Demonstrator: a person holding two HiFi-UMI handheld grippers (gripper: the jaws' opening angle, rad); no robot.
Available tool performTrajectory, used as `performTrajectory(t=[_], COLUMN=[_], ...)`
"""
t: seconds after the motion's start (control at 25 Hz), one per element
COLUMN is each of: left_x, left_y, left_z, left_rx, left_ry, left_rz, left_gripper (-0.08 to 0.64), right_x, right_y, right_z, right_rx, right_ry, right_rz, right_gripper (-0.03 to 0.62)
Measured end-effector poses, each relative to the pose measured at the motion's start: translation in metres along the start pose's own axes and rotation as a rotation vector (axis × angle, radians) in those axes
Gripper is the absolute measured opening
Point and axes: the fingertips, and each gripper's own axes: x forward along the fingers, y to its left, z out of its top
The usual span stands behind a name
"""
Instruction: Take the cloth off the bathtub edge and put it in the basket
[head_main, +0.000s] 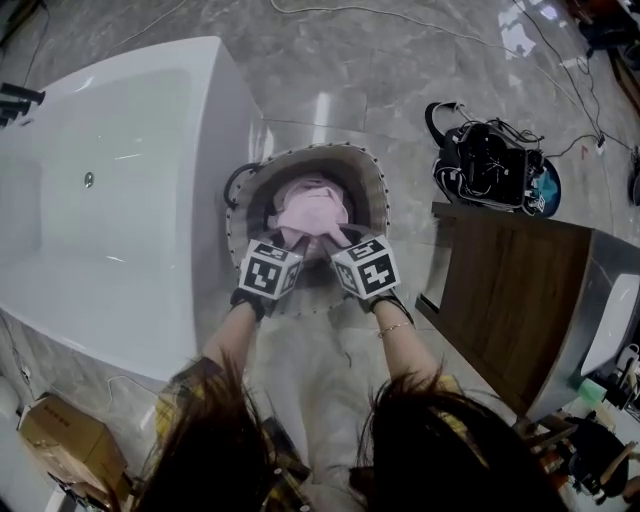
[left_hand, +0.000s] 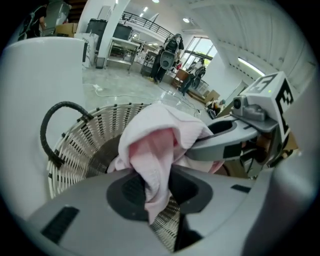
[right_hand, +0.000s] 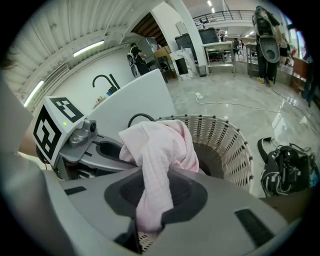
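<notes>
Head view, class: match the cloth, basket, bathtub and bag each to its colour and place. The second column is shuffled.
1. cloth
2. basket
3. bathtub
4. bag

a. white, at the left
b. black, on the floor at the upper right
c. pink, pinched by the left gripper and the right gripper over the basket's opening
d. pale and woven, beside the bathtub

Pairs: 1-c, 2-d, 3-a, 4-b.
</notes>
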Motion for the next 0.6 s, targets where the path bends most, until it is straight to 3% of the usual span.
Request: performTrajectory(t=[0.4, 0.6], left_x=[0.005, 0.001], left_y=[0.018, 0.018], left_z=[-0.028, -0.037], left_rx=[-0.123, -0.129], left_ry=[0.049, 0.068], left_rz=[0.052, 0.074], left_gripper=[0.153, 0.203], right_x=[0.010, 0.009], right_y=[-0.002, -0.004], right_z=[-0.024, -0.030], right_rx=[0.089, 0.122], right_ry=[0.084, 0.105], right_rz=[0.029, 0.017], right_gripper=[0.110, 0.155])
